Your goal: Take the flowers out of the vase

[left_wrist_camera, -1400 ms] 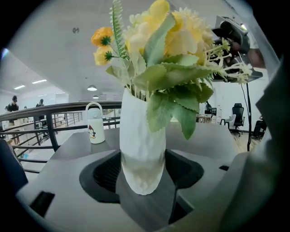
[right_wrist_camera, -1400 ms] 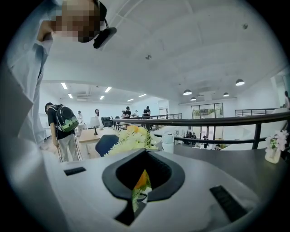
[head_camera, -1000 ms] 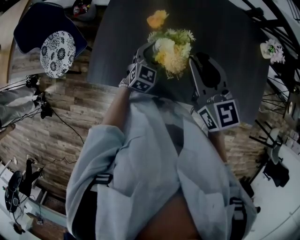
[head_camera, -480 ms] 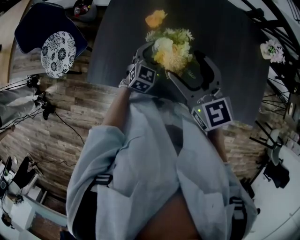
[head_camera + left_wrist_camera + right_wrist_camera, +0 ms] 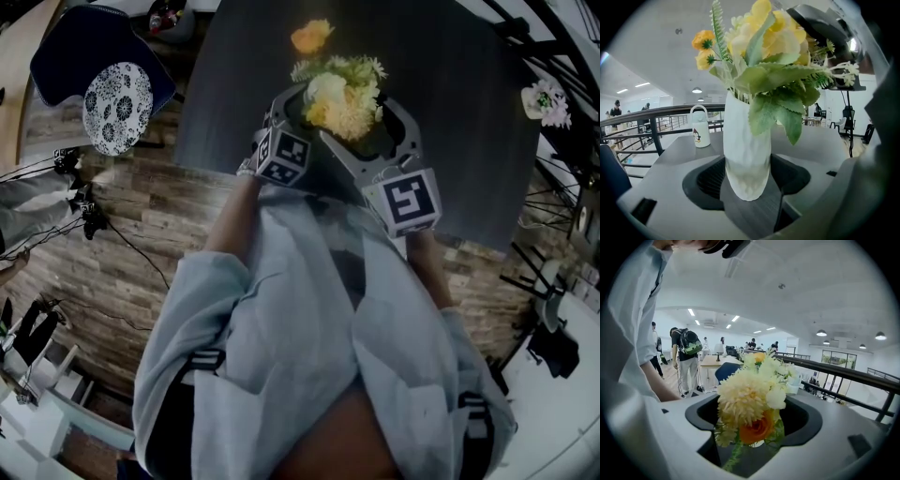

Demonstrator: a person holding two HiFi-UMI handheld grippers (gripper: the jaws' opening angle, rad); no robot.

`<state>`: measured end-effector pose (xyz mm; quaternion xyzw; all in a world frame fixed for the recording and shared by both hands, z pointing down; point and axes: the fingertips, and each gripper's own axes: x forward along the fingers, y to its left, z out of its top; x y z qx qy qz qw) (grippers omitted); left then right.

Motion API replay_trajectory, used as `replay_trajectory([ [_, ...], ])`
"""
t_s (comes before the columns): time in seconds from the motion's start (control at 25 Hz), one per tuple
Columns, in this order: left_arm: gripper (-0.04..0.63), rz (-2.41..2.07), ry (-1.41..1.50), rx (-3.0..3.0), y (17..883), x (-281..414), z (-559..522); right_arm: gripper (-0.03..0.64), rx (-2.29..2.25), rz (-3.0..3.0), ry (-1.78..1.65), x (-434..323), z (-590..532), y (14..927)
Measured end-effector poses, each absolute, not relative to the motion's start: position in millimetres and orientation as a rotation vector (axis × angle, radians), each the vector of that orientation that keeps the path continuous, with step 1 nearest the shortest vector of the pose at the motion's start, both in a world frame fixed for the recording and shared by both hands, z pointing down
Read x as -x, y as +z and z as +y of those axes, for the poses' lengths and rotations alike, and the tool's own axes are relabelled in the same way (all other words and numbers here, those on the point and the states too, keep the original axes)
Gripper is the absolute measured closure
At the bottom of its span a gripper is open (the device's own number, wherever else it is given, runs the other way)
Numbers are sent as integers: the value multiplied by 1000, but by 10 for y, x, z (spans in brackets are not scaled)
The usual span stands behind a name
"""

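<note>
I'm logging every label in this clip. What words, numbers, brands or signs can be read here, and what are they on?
No readable text anywhere.
Left marker cube: black-and-white square patterns only, no letters.
Right marker cube: the same, patterns only.
White bottle: a penguin picture; any print is too small to read.
Vase: plain white, no print.

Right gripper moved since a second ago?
Yes. The right gripper shifted left over the table to the flowers; its jaws have just been opening, flowers between them.
</note>
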<state>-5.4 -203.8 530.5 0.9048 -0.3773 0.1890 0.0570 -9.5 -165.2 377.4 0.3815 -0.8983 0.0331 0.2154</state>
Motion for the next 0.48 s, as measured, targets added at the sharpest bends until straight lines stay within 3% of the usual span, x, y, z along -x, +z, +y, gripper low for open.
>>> replay_trajectory([
  [0.48, 295, -1151, 573, -2734, 5265, -24, -2067, 464, -1163, -2517, 78, -36, -1747, 3730],
])
